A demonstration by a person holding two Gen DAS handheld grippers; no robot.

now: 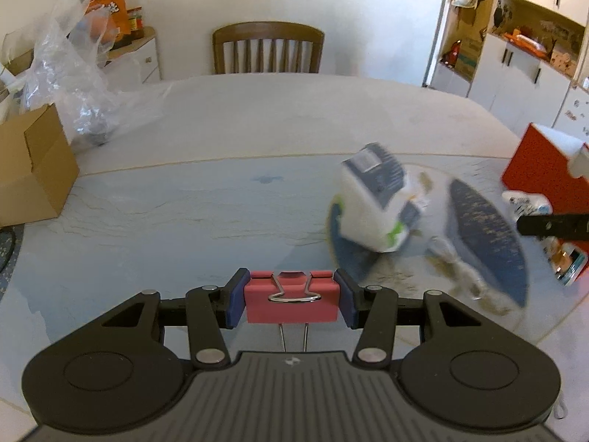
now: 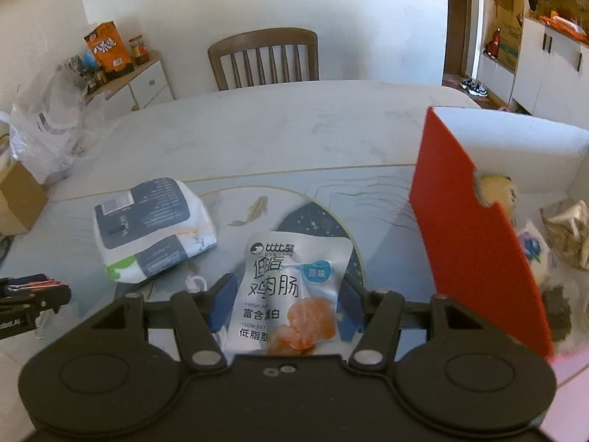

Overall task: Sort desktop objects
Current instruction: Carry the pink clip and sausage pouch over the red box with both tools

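left gripper (image 1: 292,300) fingers clamp a red binder clip (image 1: 292,301); right gripper (image 2: 281,294) fingers grip a chicken sausage packet (image 2: 291,287). risk: slick packet slipping short of the red box (image 2: 475,235), right of frame.

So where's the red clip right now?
The red binder clip is pinched in the left tool, low in the left wrist view, above the table and left of the tissue pack.

White walls, daylight. Wooden slat-back chair (image 1: 268,48) straight ahead past the marble-look table (image 1: 294,110). White side cabinet (image 2: 147,84) ahead-left. White cupboards with open wood shelving (image 1: 515,55) ahead-right; door (image 2: 456,18) visible there from the right wrist view.
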